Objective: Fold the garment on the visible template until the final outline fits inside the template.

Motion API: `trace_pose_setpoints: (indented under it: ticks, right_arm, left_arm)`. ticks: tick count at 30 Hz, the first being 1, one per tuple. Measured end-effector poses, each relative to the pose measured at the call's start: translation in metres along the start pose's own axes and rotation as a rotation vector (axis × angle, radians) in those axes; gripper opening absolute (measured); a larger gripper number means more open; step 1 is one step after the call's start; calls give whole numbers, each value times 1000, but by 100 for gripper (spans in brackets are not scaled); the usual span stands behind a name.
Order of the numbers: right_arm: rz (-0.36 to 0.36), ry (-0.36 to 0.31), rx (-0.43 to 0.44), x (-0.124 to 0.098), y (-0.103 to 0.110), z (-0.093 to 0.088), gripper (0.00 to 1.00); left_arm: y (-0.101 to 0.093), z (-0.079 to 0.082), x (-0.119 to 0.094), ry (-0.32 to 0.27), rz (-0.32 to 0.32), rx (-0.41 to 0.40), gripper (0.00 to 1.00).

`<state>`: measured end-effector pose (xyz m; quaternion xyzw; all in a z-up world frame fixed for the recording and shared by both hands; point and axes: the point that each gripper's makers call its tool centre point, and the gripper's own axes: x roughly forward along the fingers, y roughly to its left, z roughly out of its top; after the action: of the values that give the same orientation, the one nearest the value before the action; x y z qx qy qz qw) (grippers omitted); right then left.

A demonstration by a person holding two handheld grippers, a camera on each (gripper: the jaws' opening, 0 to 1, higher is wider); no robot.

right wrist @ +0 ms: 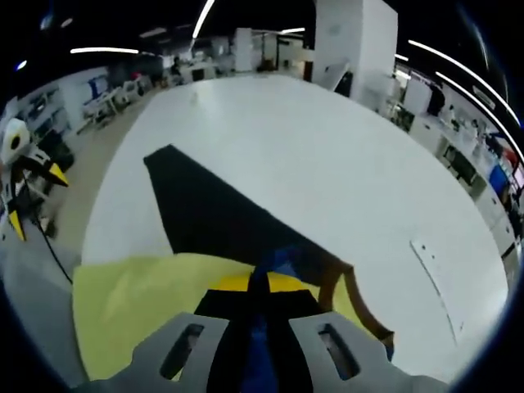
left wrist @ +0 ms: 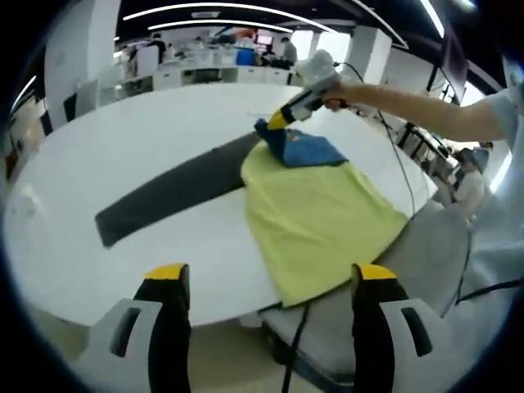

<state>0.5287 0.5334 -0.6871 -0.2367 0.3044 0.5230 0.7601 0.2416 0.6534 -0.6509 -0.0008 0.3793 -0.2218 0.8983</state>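
Office space surrounds a large white bench (left wrist: 123, 139), with desks and monitors at the far side and light strips overhead.

Left gripper (left wrist: 270, 282): I hold it back from the bench edge, above the floor. Its two yellow-tipped jaws stand spread wide apart and hold nothing. Beyond the jaws lies the garment (left wrist: 319, 217), yellow-green, spread flat on the near right part of the bench, with its lower edge hanging over the bench edge. A blue part (left wrist: 311, 151) of the garment lies at its far end.

Right gripper (right wrist: 258, 282): its jaws are pressed together on the blue part (right wrist: 282, 262) of the garment, with the yellow tips touching each other around the fabric. In the left gripper view, this right gripper (left wrist: 277, 123) sits at the far end of the garment, and my hand (left wrist: 336, 98) and arm reach in from the right.

Template (left wrist: 172, 192): a dark, long rectangular strip lies flat on the bench. It runs from under the far end of the garment outward to the left in the left gripper view. In the right gripper view, the template (right wrist: 205, 209) extends away from the jaws, and the garment (right wrist: 131, 303) covers its near end.

Left gripper, as seen in the right gripper view (right wrist: 33, 196): it is at the far left, off the bench.
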Motion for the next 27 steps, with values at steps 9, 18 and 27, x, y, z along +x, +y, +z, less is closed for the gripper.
trace_pose_setpoints:
  ticks: [9,18,27]
  right_arm:
    - [-2,2,-7,1,1,0,9]
    - [-5,10,-23,0,3,-1,12]
    - [-22,6,-13,-3,0,-6,20]
  left_arm:
    - [0,3,1,-3,1,2,77]
    - [0,5,0,-7,0,11,77]
    - [-2,6,0,-12,-1,16,77]
